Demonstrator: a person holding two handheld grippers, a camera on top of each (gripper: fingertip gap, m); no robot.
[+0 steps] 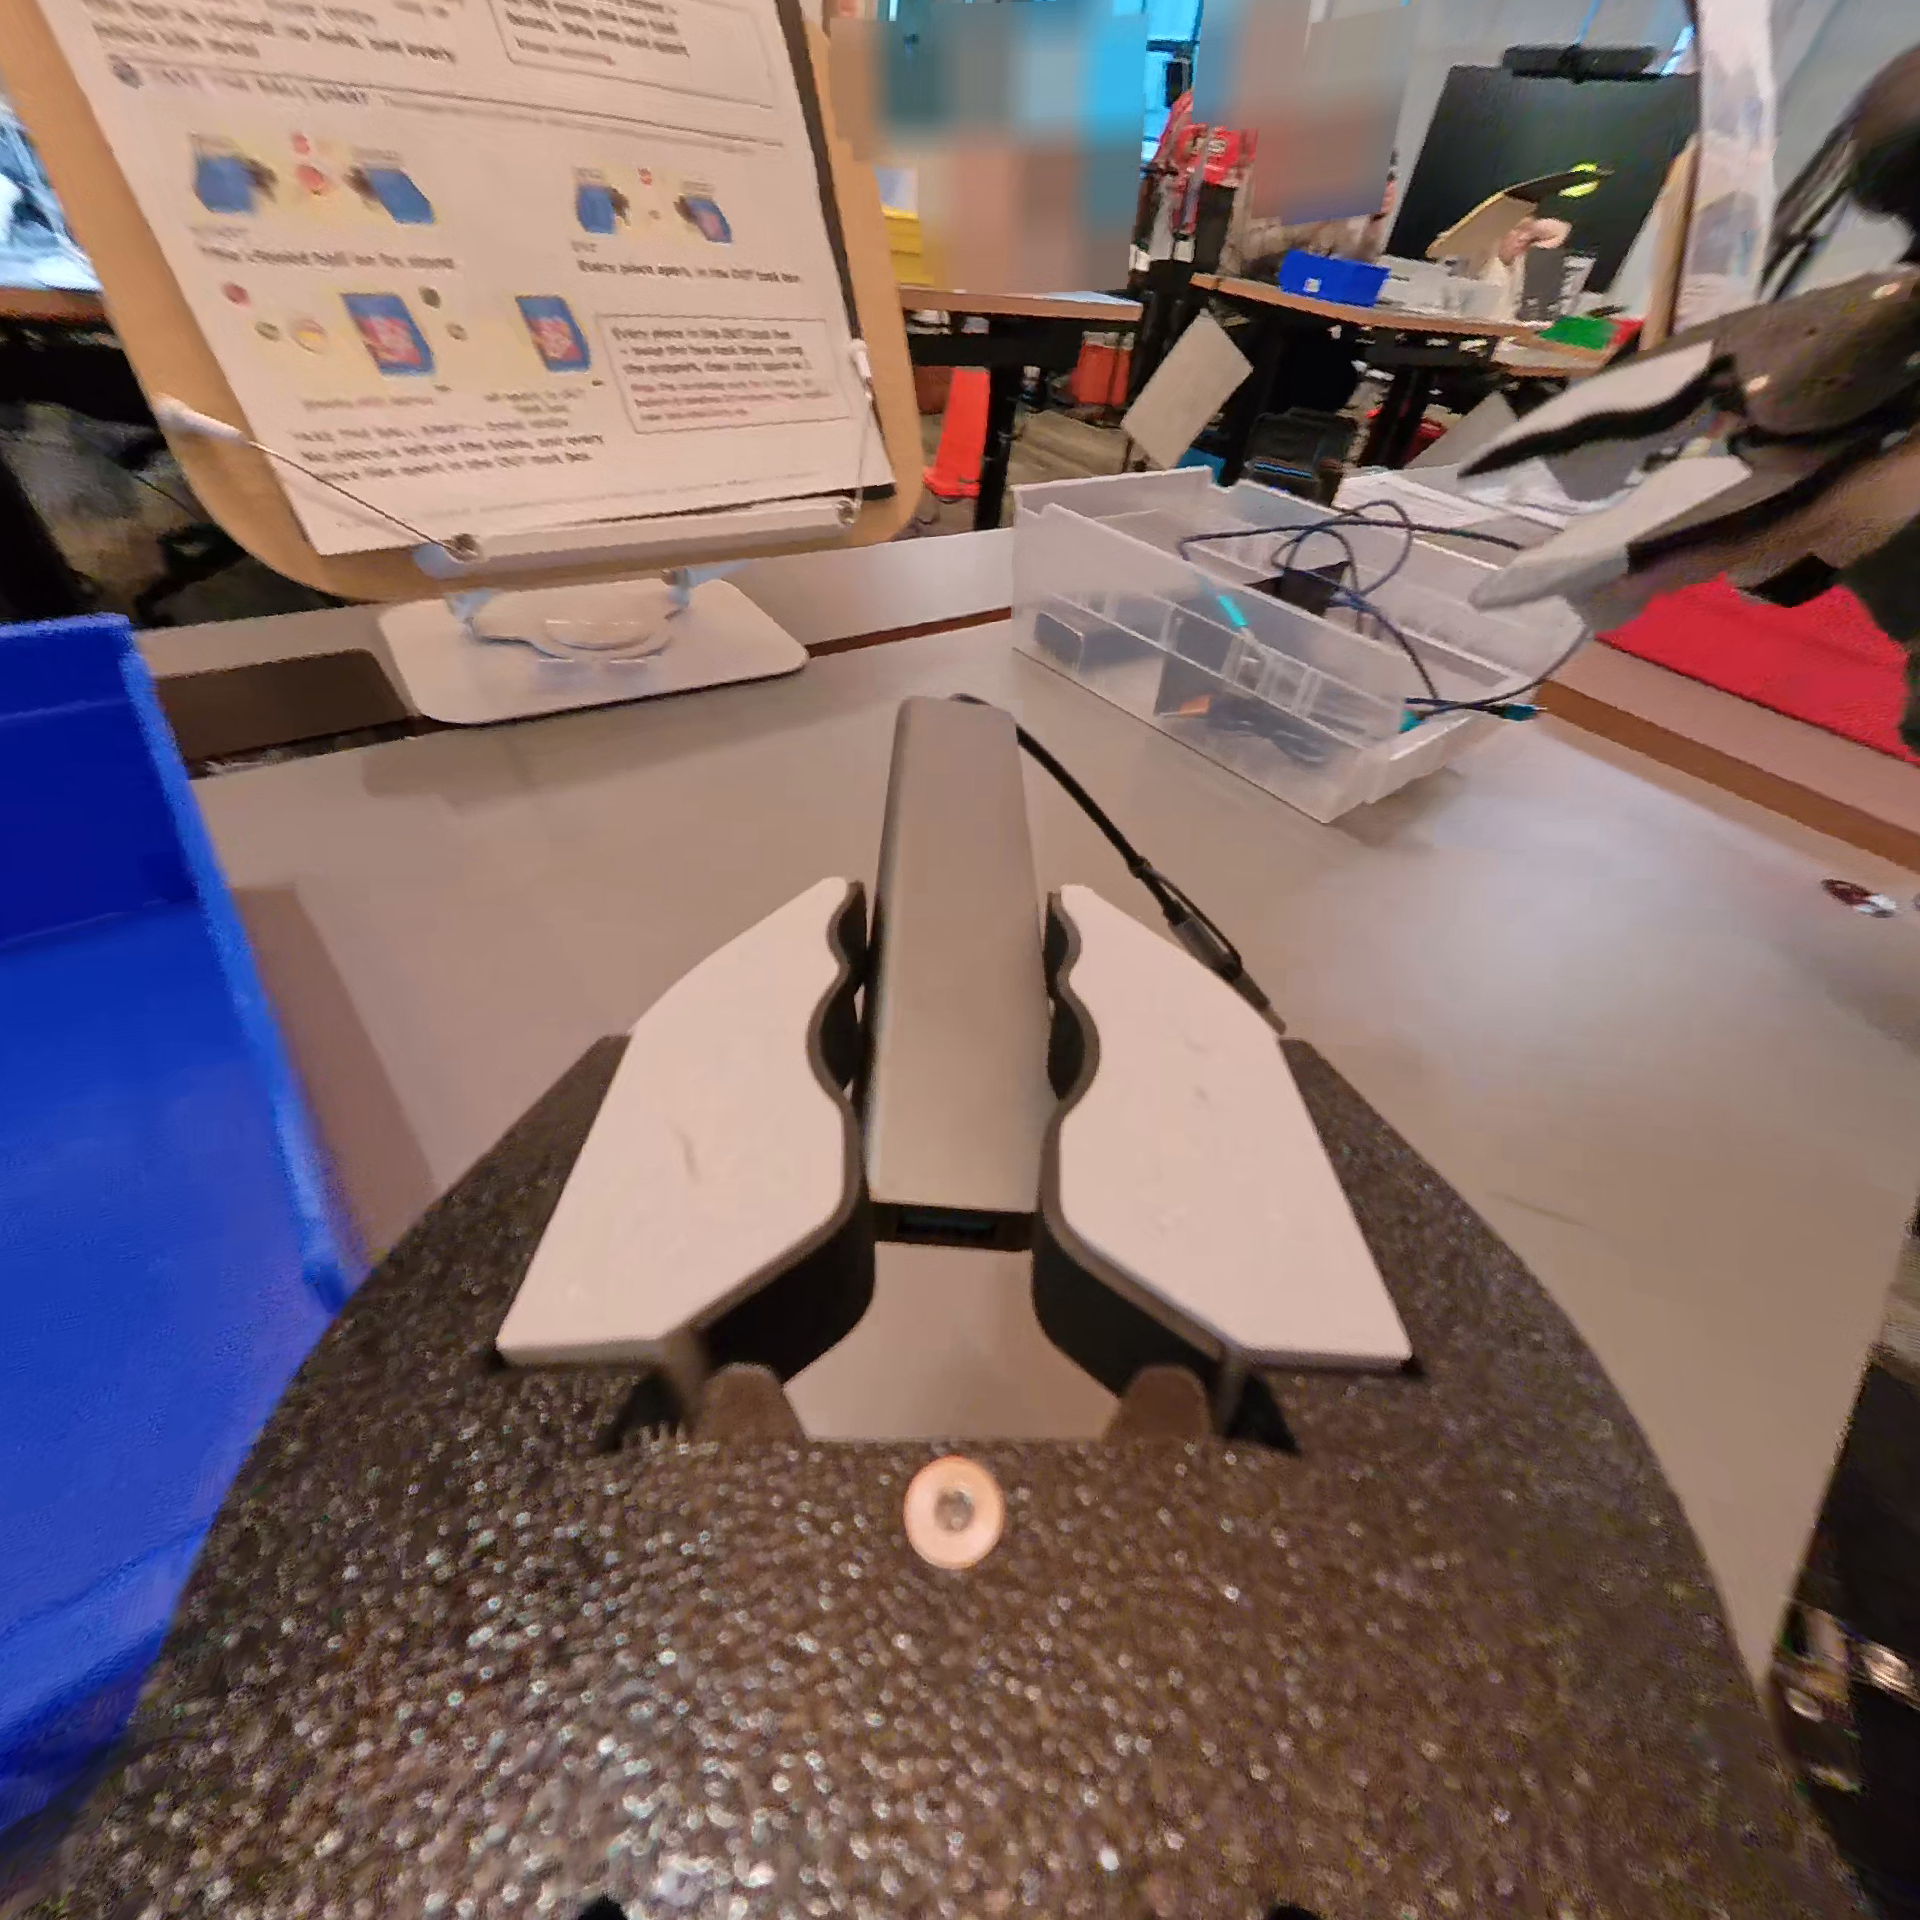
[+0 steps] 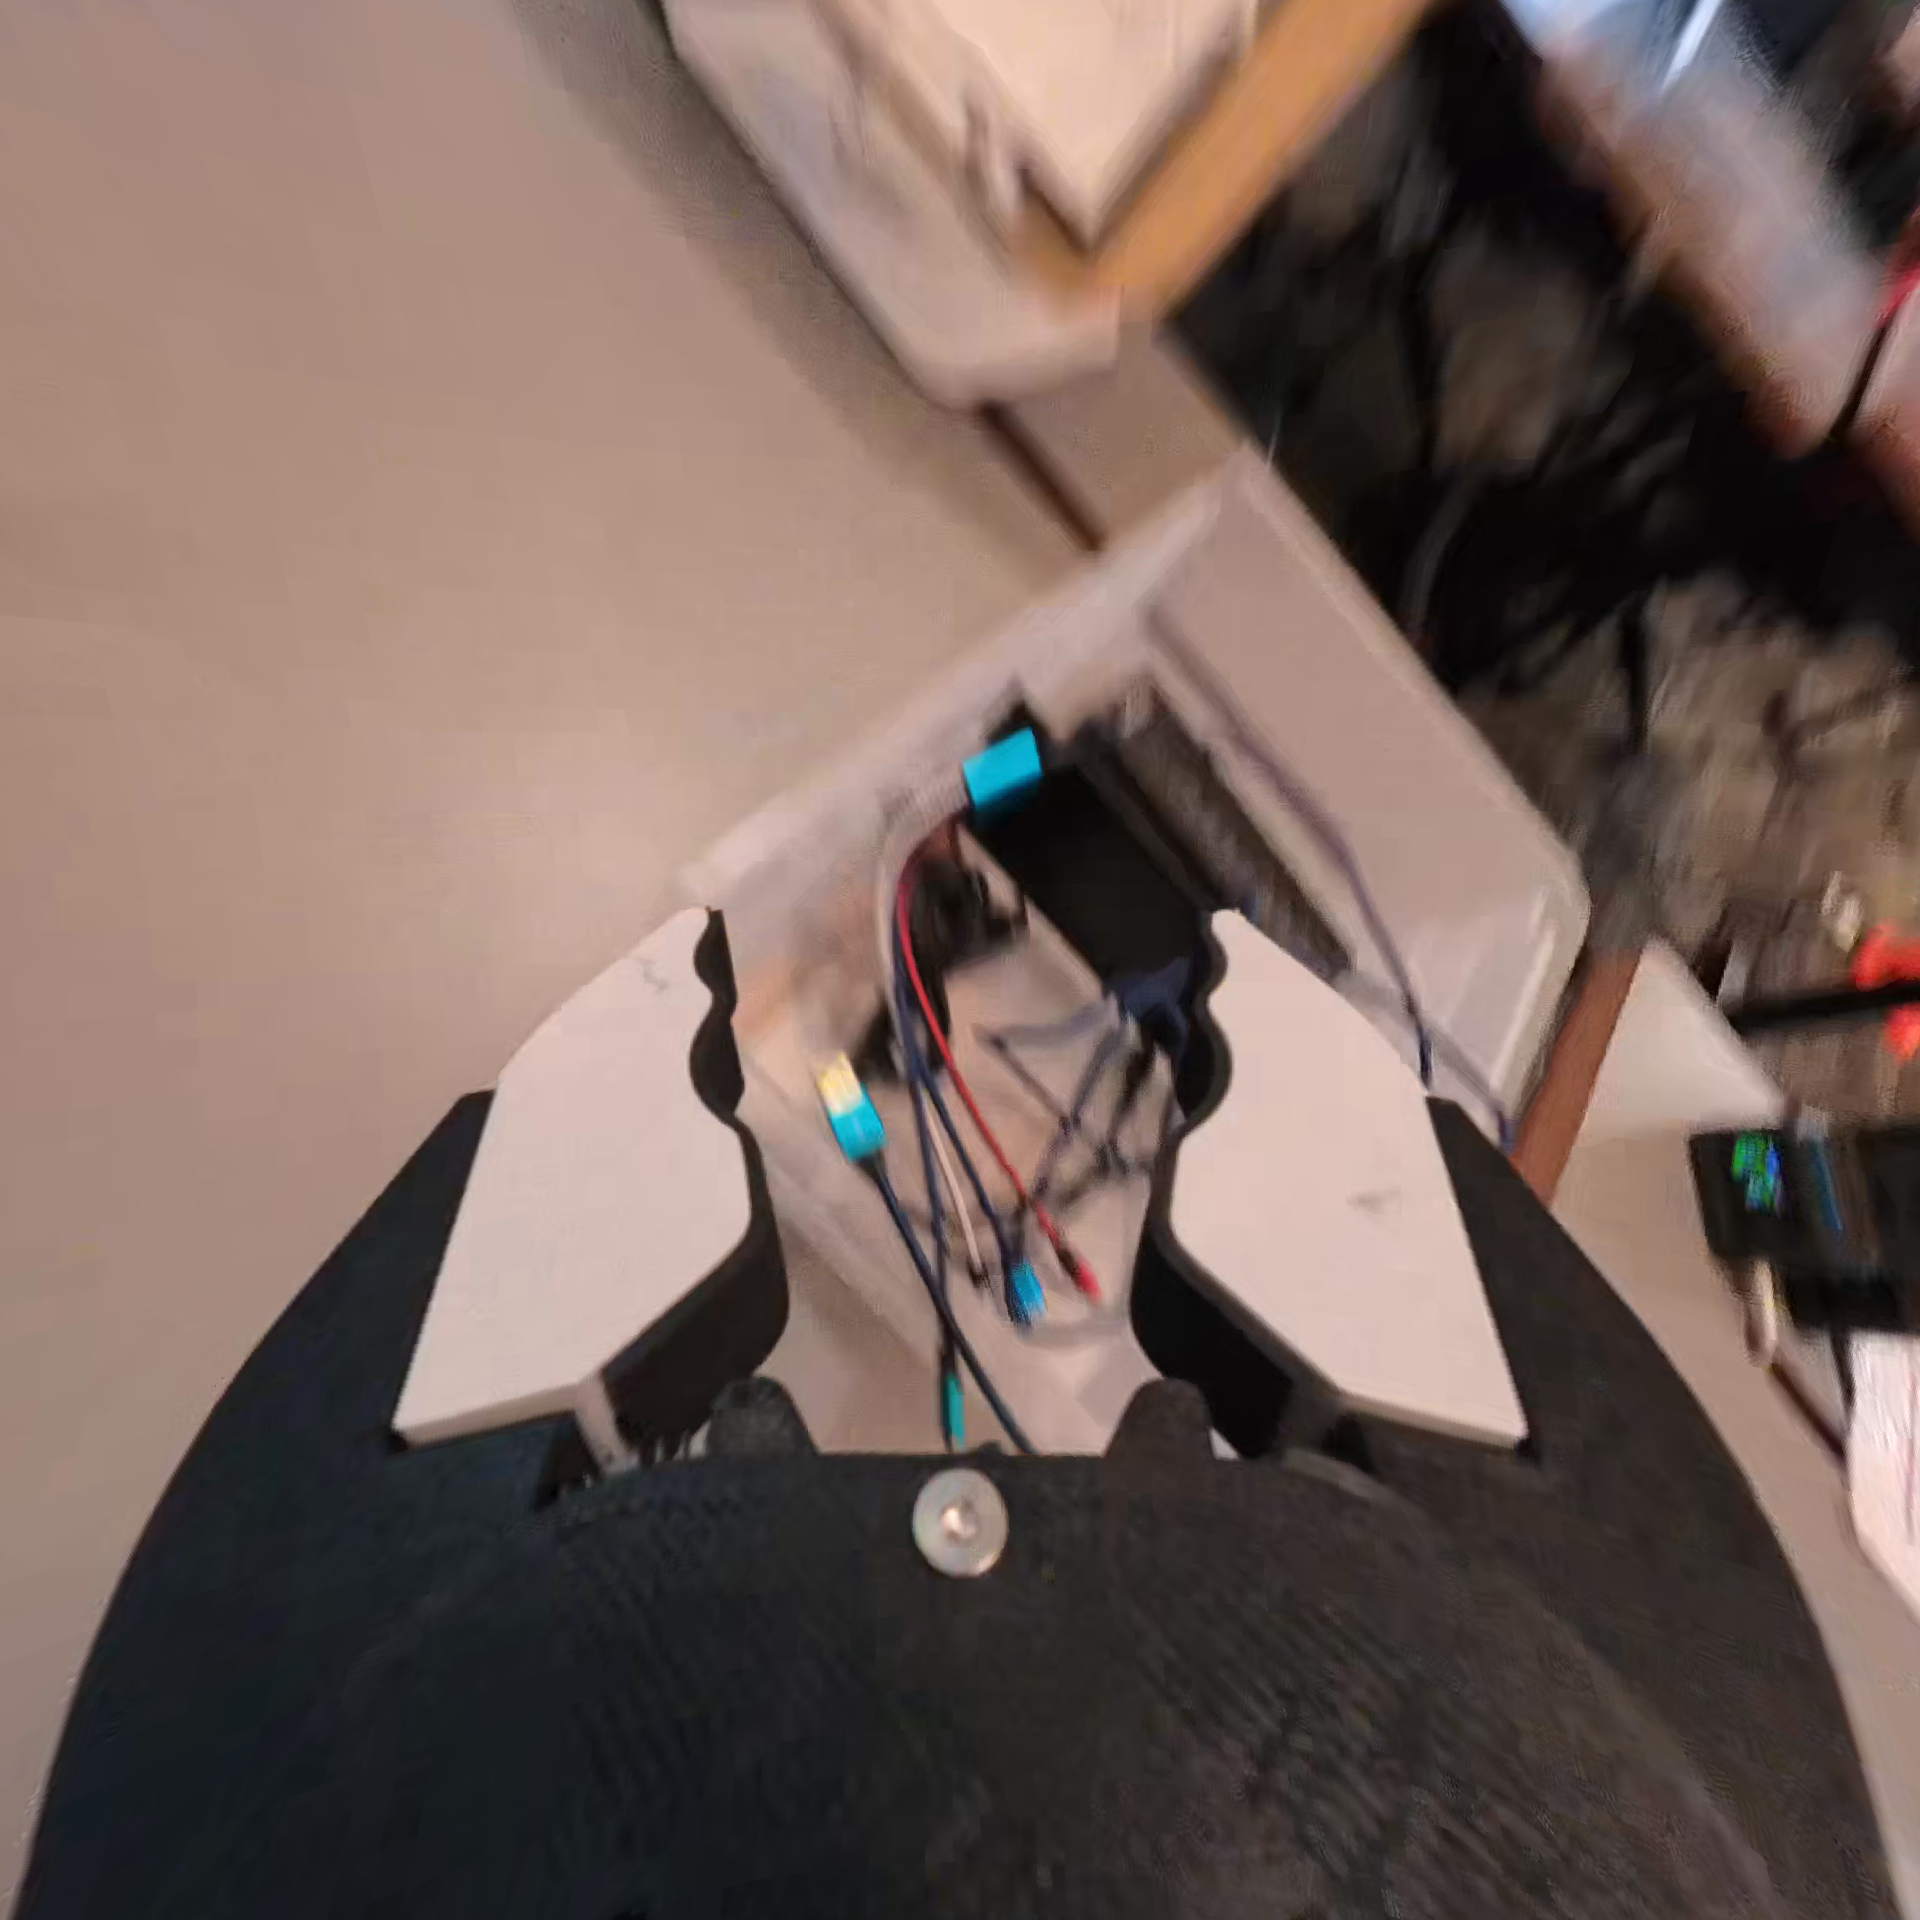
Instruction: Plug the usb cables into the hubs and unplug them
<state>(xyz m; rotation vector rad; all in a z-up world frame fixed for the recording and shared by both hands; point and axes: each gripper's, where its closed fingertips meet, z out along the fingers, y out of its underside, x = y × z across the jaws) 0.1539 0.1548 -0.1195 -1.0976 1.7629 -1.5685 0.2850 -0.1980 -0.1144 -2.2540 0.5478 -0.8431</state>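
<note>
My left gripper (image 1: 951,904) is shut on a long grey USB hub (image 1: 951,935) that lies on the grey table, its black pigtail cable (image 1: 1132,862) trailing to the right. My right gripper (image 2: 961,935) is open and empty, hovering over a clear plastic compartment tray (image 2: 1361,665) that holds several thin cables (image 2: 935,1091) with cyan, red and blue plugs and a black block (image 2: 1091,873). The right wrist view is blurred. The right gripper (image 1: 1496,530) also shows in the left wrist view, open above the tray (image 1: 1091,582).
A blue bin (image 1: 125,1091) stands at the left. A brown board with an instruction sheet (image 1: 468,260) on a white stand (image 1: 592,655) is behind the hub. A red mat (image 1: 1766,655) lies at far right. Desks and clutter lie beyond the table edge. Some 40 centimeters of space lies between my two pairs of fingers.
</note>
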